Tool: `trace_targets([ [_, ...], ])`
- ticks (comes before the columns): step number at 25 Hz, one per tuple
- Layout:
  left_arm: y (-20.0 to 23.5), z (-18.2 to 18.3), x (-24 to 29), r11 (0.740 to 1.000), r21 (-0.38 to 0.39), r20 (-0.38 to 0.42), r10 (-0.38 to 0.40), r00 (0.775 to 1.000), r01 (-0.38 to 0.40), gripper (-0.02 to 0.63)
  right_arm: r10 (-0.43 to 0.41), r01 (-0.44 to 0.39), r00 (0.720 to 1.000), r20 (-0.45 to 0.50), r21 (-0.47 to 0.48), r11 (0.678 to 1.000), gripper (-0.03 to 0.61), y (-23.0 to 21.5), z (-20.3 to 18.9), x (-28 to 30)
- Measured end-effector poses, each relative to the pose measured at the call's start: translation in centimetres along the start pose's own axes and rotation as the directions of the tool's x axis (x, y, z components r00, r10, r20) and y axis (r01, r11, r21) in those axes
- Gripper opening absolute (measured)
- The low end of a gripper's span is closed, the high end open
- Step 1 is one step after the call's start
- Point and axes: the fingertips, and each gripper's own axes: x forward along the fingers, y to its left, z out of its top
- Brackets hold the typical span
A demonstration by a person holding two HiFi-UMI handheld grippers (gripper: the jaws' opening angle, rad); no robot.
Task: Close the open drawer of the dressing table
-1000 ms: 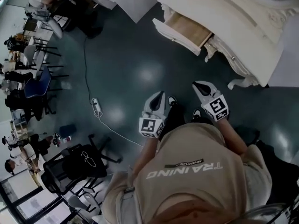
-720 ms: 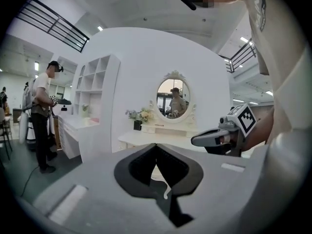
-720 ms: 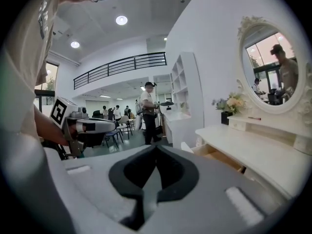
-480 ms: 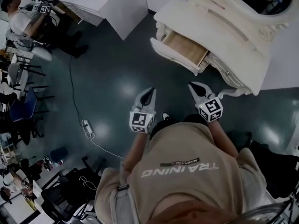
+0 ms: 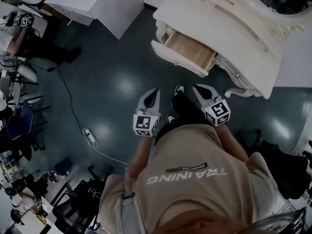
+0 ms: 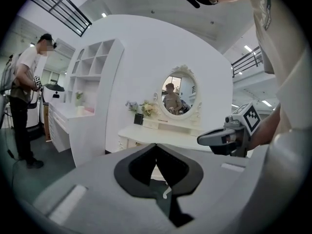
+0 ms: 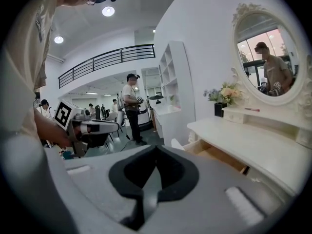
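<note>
The white dressing table (image 5: 229,30) stands at the top right of the head view, and its drawer (image 5: 187,50) is pulled out, showing a bare wooden inside. My left gripper (image 5: 155,90) and right gripper (image 5: 197,87) hang over the dark floor just short of the drawer front (image 5: 175,61). Both are shut with nothing in them. In the right gripper view the open drawer (image 7: 222,156) lies ahead on the right, past the shut right gripper (image 7: 155,148). In the left gripper view the table (image 6: 165,135) with its oval mirror (image 6: 179,94) shows beyond the left gripper (image 6: 156,145).
A white shelf unit (image 5: 100,1) stands left of the table. A power strip (image 5: 88,135) with its cable lies on the floor at the left, near office chairs (image 5: 73,204). A person (image 6: 23,106) stands by the shelves. Flowers (image 6: 146,108) sit on the tabletop.
I have stepped closer to the dressing table, so the drawer now lies nearer to both grippers. Both grippers have stayed shut and empty.
</note>
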Motion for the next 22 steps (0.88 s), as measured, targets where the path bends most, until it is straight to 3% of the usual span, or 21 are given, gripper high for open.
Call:
trace_targets([
  [5, 1.8, 2.4, 4.8, 0.999, 0.043, -0.044, -0.003, 0.999, 0.005, 0.006, 0.003, -0.004, 1.000, 0.030, 0.027, 1.000, 0.004, -5.0, 1.5, 4.2],
  [13, 3.2, 8.6, 14.9, 0.989, 0.135, -0.041, -0.058, 0.997, 0.063, 0.006, -0.020, 0.018, 0.997, 0.078, 0.018, 1.000, 0.005, -13.1, 6.1, 7.5],
  [22, 1.4, 11.0, 22.4, 0.959, 0.155, -0.074, -0.229, 0.970, 0.239, 0.006, -0.137, 0.133, 0.989, 0.052, 0.077, 0.988, 0.004, -19.0, 6.0, 6.8],
])
